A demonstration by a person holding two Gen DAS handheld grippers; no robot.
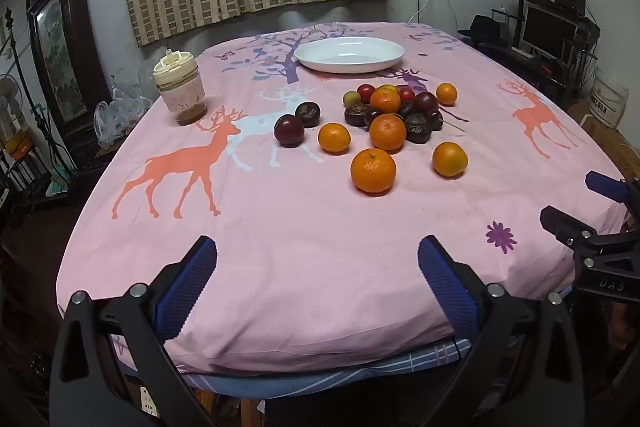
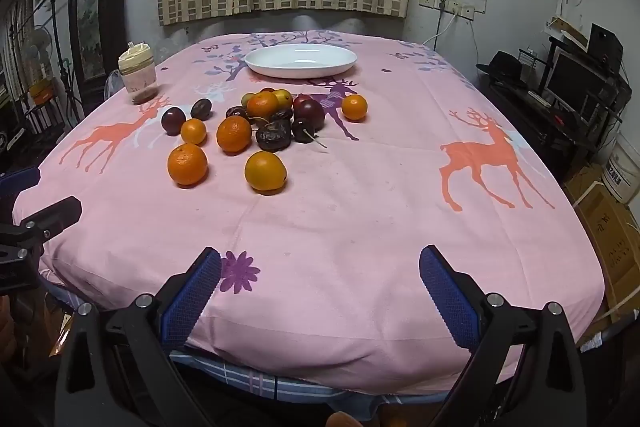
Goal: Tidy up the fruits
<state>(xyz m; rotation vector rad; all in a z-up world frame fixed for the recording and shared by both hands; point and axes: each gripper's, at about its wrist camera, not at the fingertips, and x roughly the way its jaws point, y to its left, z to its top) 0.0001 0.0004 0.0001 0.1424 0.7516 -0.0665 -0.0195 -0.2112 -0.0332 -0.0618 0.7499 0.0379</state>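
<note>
1. Left gripper [image 1: 318, 257], low centre of its own view: jaws wide apart, nothing btwn the pads, only bare pink tablecloth [image 1: 280, 227] under them. Right gripper [image 2: 320, 263], low centre of its view: same, fully spread & empty.
2. Fruit all on the cloth, none on the white plate [image 1: 349, 54], which sits upper centre, beyond the pile. Nearest loose ones: big orange [image 1: 373, 171] at mid-frame, second orange [image 1: 449, 159] just to its right, small orange [image 1: 334, 137] to its left.
3. Risk: round fruit rolls. A pad nudging one side first prob sends it off across the cloth, maybe twd the edge.
4. Risk: the pile [image 1: 394, 111] is tight, with dark plums [image 1: 289, 131], cherries w/ stems & wrinkled dark fruit touching. Grabbing into it likely knocks neighbours loose or pinches two at once.
5. Risk: soft plums/cherries could bruise if squeezed hard.
6. Risk: cloth is loose & creased at the near edge; a dragging finger could snag it & shift everything, incl. the jar [image 1: 180, 89] at upper left.
7. Risk: both grippers sit close side by side; reaching for the same orange could make them clash.
</note>
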